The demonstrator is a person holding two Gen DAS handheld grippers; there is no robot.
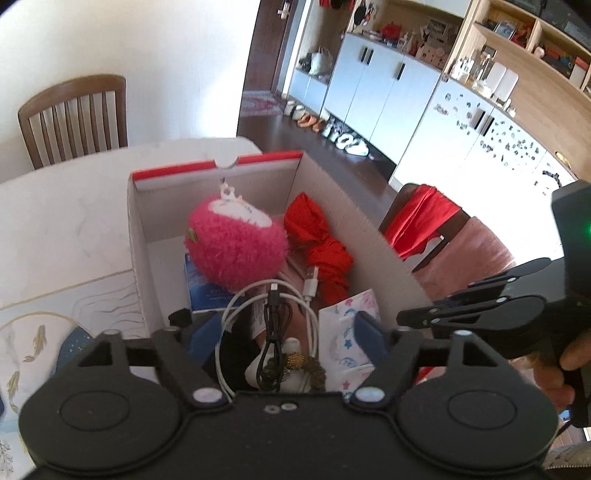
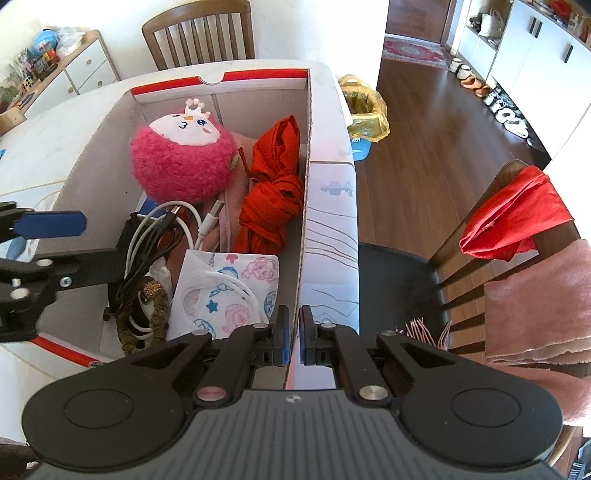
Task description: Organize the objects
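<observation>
A cardboard box [image 2: 306, 155] with a red rim stands on the white table [image 1: 55, 221]. It holds a pink plush toy [image 2: 181, 158], a red cloth [image 2: 273, 192], white and black cables [image 2: 155, 236], a printed face mask [image 2: 229, 291] and a gold hair tie [image 2: 155, 295]. My right gripper [image 2: 293, 332] is shut on the box's right wall near its front corner. My left gripper [image 1: 286, 332] is open, over the box's near end above the cables [image 1: 273, 314]. The box also shows in the left wrist view [image 1: 354, 221].
A wooden chair [image 2: 199, 33] stands behind the table. Another chair [image 2: 517, 240] at the right carries a red cloth and a pink towel. A bin with a yellow bag [image 2: 365, 110] sits on the wooden floor. White cabinets [image 1: 388, 99] line the far wall.
</observation>
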